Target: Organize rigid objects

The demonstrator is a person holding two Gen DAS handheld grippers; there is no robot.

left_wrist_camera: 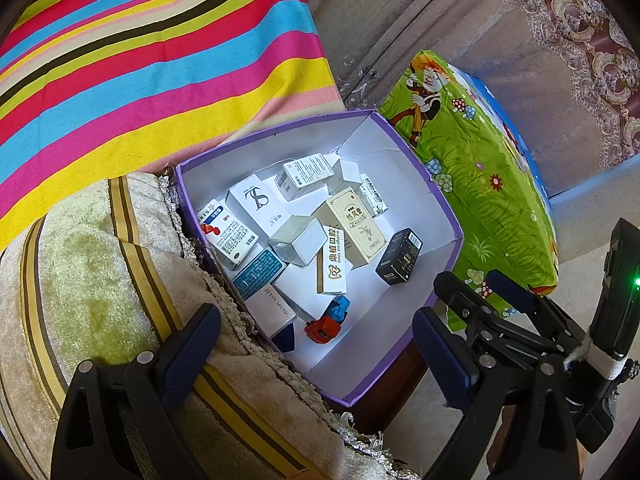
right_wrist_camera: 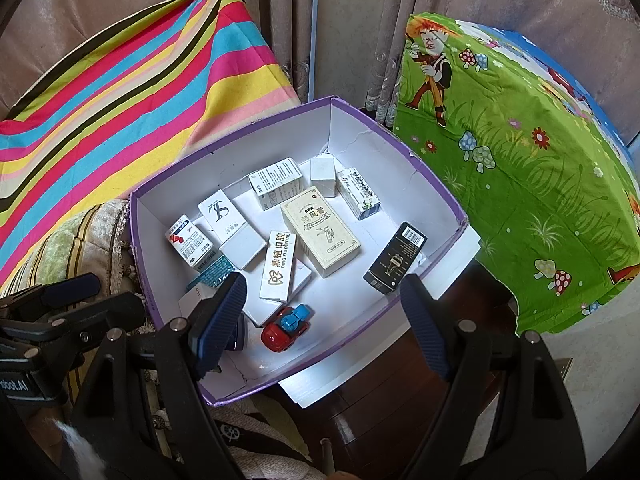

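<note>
A purple-rimmed cardboard box (left_wrist_camera: 416,168) (right_wrist_camera: 400,128) with a white inside holds several small cartons: a beige carton (left_wrist_camera: 356,226) (right_wrist_camera: 320,230), a black carton (left_wrist_camera: 399,256) (right_wrist_camera: 396,258), a white dental carton (left_wrist_camera: 333,260) (right_wrist_camera: 279,266) and a red and blue toy car (left_wrist_camera: 326,322) (right_wrist_camera: 287,327). My left gripper (left_wrist_camera: 316,348) is open and empty above the box's near corner. My right gripper (right_wrist_camera: 324,324) is open and empty above the box's front edge; it also shows in the left wrist view (left_wrist_camera: 472,300).
A striped cloth (left_wrist_camera: 140,60) (right_wrist_camera: 120,92) lies left of the box. A green cartoon-print cloth (left_wrist_camera: 480,184) (right_wrist_camera: 520,160) covers something on the right. A beige fringed cushion (left_wrist_camera: 100,280) presses the box's left side. Dark wooden furniture (right_wrist_camera: 380,400) is under the box. Curtains hang behind.
</note>
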